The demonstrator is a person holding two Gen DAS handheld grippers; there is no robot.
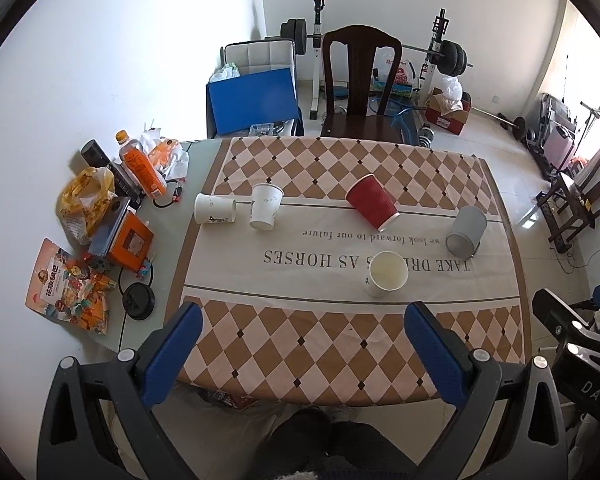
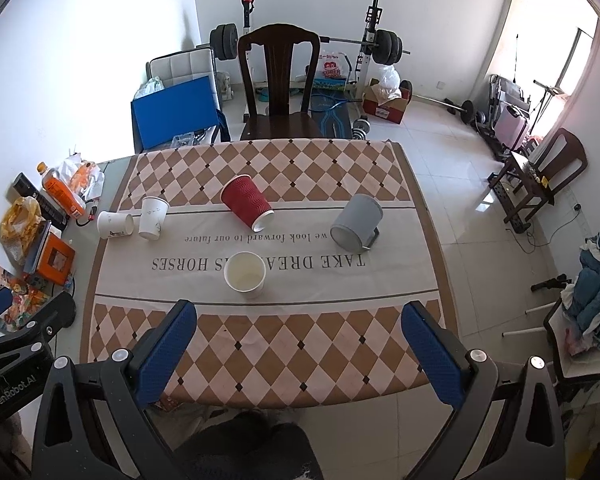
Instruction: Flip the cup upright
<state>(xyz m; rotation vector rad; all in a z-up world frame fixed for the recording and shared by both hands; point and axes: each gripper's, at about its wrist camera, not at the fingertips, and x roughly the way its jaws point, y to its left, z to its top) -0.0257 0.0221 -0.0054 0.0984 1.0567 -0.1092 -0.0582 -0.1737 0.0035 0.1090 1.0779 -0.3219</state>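
Five cups sit on the checkered tablecloth (image 1: 300, 340). A white paper cup (image 1: 386, 273) (image 2: 245, 274) stands upright near the middle. A red ribbed cup (image 1: 372, 202) (image 2: 247, 202) lies on its side, mouth toward me. A grey mug (image 1: 466, 232) (image 2: 357, 222) lies on its side at the right. One white cup (image 1: 215, 209) (image 2: 115, 225) lies on its side at the left; beside it another white cup (image 1: 266, 206) (image 2: 153, 217) leans tilted. My left gripper (image 1: 304, 320) and right gripper (image 2: 300, 318) are open and empty, above the table's near edge.
Snack bags, an orange bottle (image 1: 140, 166), an orange box (image 1: 130, 242) and a black lid (image 1: 139, 301) crowd the table's left strip. A dark wooden chair (image 1: 360, 88) stands at the far edge. Gym equipment lies behind. The other gripper's body shows at the right (image 1: 580, 344).
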